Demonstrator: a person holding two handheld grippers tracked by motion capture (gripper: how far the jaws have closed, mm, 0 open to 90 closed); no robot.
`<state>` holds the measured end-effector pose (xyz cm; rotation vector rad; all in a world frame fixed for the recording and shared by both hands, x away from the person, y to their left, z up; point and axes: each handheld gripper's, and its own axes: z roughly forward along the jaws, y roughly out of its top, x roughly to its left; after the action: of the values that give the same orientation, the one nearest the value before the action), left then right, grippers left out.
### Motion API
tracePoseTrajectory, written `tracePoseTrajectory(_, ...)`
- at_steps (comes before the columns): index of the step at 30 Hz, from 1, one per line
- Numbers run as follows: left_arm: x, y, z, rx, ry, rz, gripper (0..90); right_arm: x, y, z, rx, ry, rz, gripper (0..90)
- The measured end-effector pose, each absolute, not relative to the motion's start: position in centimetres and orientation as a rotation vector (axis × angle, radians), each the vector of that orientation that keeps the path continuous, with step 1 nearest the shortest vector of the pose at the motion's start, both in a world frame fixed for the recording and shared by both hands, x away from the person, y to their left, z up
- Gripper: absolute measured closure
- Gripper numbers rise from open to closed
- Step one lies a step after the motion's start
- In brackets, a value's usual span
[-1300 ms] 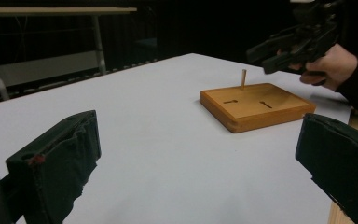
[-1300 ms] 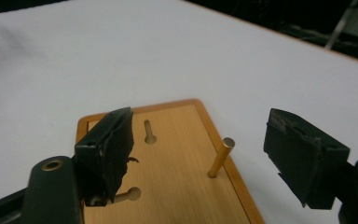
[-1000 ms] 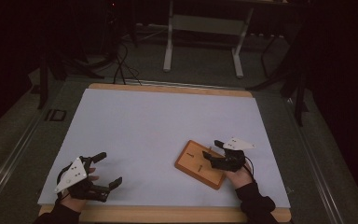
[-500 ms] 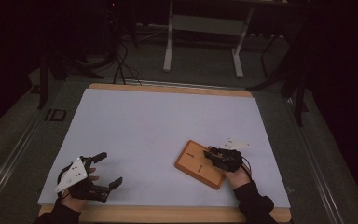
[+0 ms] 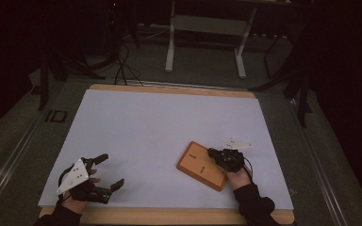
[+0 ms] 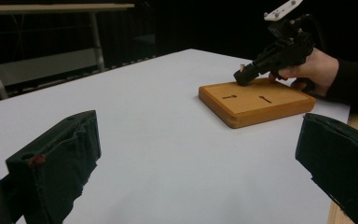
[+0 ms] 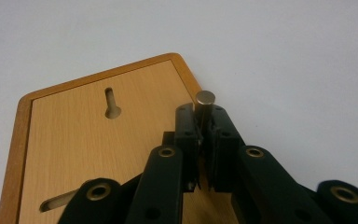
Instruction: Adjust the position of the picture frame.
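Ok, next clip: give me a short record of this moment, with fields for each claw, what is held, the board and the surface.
right claw: shut on a small metal pin, its jaws have just been closing, over the board's edge
left claw: open, holding nothing, apart from the board
board: wooden, flat on the table, two keyhole slots showing
table: white top, wooden rim

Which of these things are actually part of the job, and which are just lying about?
Part of the job:
- small metal peg, clamped in the right tool
- wooden board with keyhole slots

Just there:
- left tool, open and idle
- white table cover
- metal stand and cables behind the table
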<state>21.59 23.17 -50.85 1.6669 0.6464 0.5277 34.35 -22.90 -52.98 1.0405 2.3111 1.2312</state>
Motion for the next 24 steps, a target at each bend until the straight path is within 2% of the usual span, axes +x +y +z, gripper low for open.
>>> tracePoseTrajectory(24,21.5,23.1,-50.9,1.677,0.639,0.541,0.5,33.1,-22.5,-50.0,0.973,2.290,1.383,85.3)
